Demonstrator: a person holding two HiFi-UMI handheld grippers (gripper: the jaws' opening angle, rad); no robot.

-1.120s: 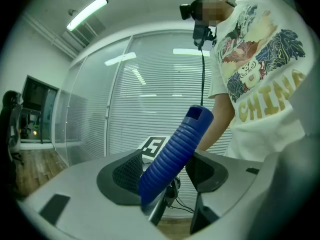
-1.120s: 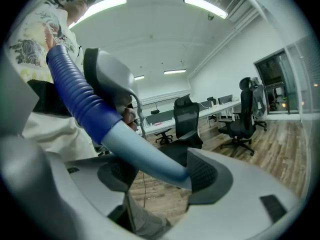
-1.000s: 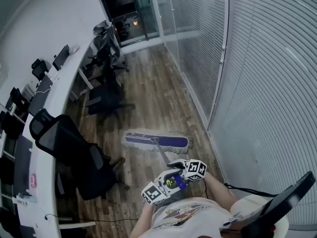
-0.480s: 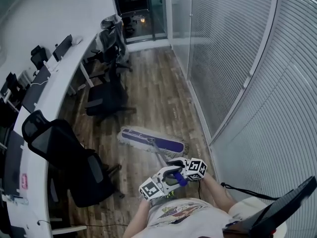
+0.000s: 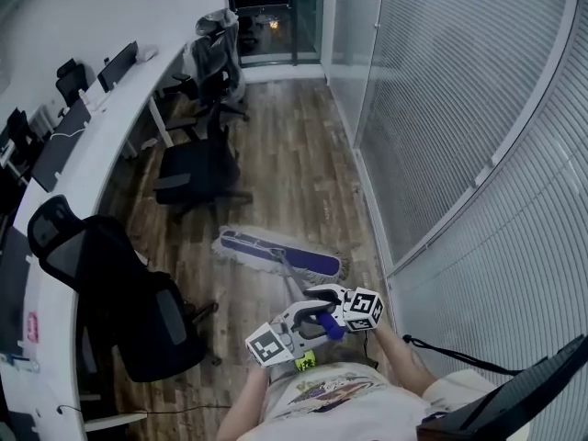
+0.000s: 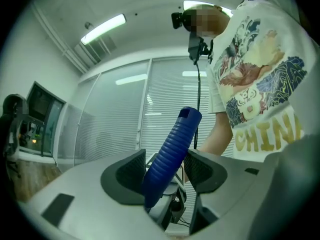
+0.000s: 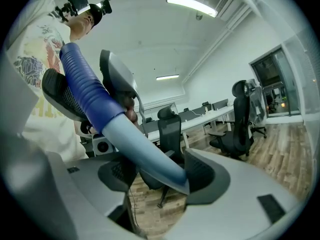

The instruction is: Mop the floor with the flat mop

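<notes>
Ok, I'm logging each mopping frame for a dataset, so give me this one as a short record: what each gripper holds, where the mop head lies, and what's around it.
left gripper: jaws on the mop's blue grip, just closed a little further
right gripper: jaws on the pale shaft below that grip
mop head: flat on the wood floor, its right end near the glass wall
nearby: black office chairs along the white desk to the left

Black office chairs [image 5: 197, 173] along a long white desk [image 5: 78, 163] with monitors [image 5: 118, 65]; slatted blinds [image 5: 441, 99] opposite.
</notes>
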